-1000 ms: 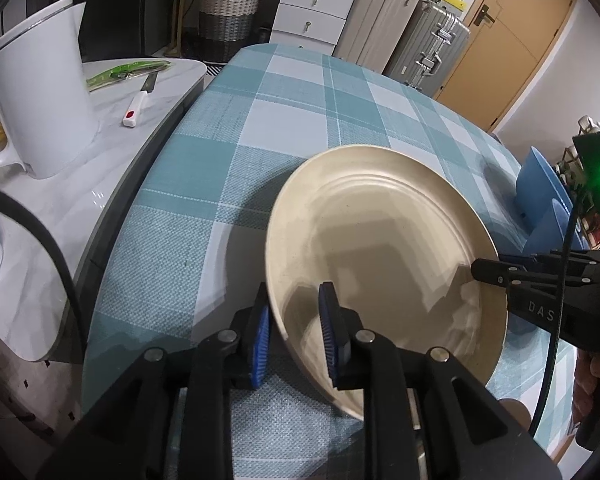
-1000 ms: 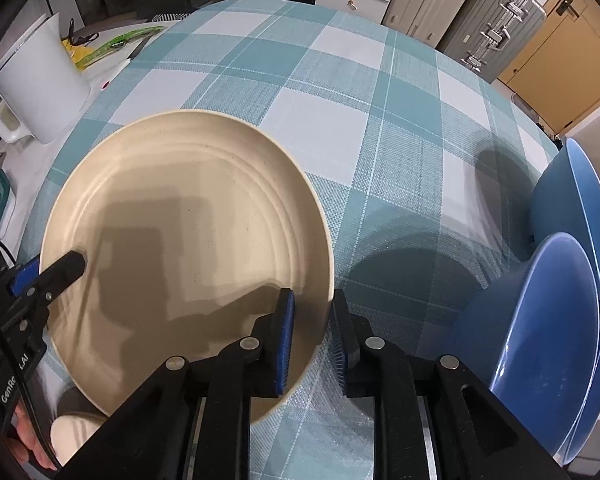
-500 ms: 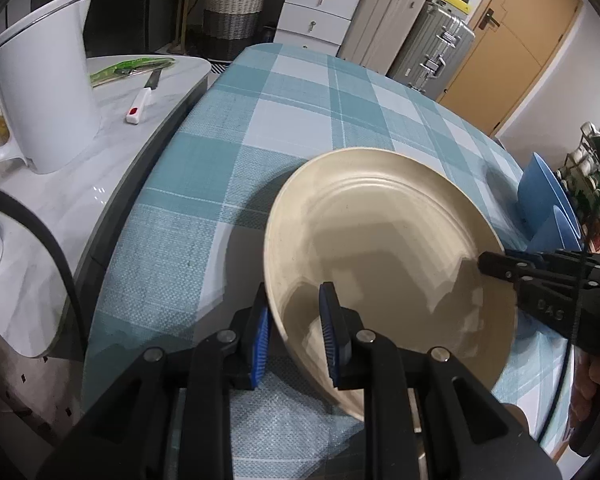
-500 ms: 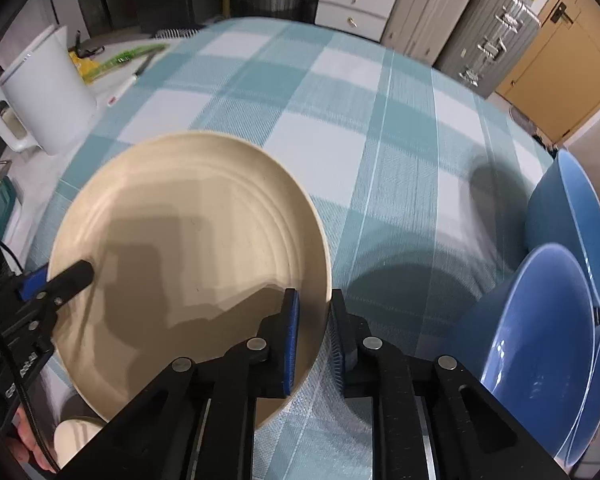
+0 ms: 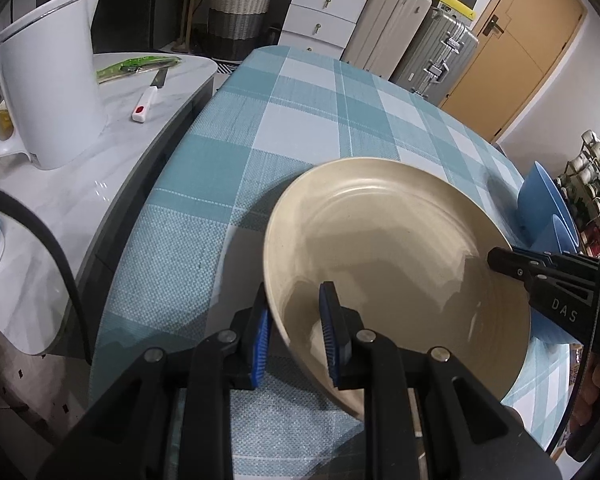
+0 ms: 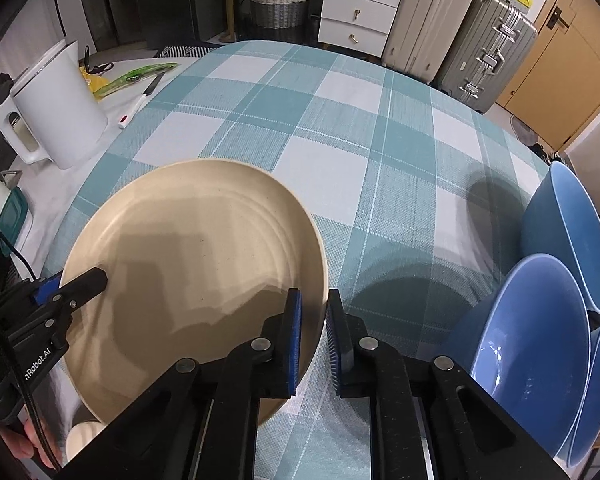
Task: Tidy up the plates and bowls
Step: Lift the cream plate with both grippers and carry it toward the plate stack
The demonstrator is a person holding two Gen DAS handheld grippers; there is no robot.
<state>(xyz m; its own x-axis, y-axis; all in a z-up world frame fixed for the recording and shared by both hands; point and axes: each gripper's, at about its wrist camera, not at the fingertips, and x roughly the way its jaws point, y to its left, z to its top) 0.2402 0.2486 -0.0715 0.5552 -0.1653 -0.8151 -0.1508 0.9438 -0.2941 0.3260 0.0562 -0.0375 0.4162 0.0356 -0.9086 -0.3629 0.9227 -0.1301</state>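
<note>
A large beige plate (image 5: 388, 240) (image 6: 196, 248) hangs tilted above the checked tablecloth (image 6: 340, 152), held at two opposite edges. My left gripper (image 5: 294, 304) is shut on its left rim and appears in the right wrist view as a black finger (image 6: 96, 280). My right gripper (image 6: 314, 300) is shut on the right rim, with the edge pinched between its blue pads. Its fingers (image 5: 500, 260) reach onto the plate's far side in the left wrist view. Three blue bowls (image 6: 532, 340) lean together at the table's right edge, also seen as bowls (image 5: 540, 200) behind the plate.
A white kettle (image 5: 48, 80) (image 6: 60, 108) and a white-handled knife (image 5: 148, 96) sit on the marble side counter to the left. A teal-lidded box (image 6: 14, 216) lies near the counter's front. Suitcases (image 6: 480, 40) and drawers (image 6: 360, 8) stand beyond the table. A small pale dish (image 6: 84, 436) lies below the plate.
The right gripper's jaws have narrowed onto the plate's right rim. The plate sits a little lower in both views. The left gripper's hold is unchanged.
</note>
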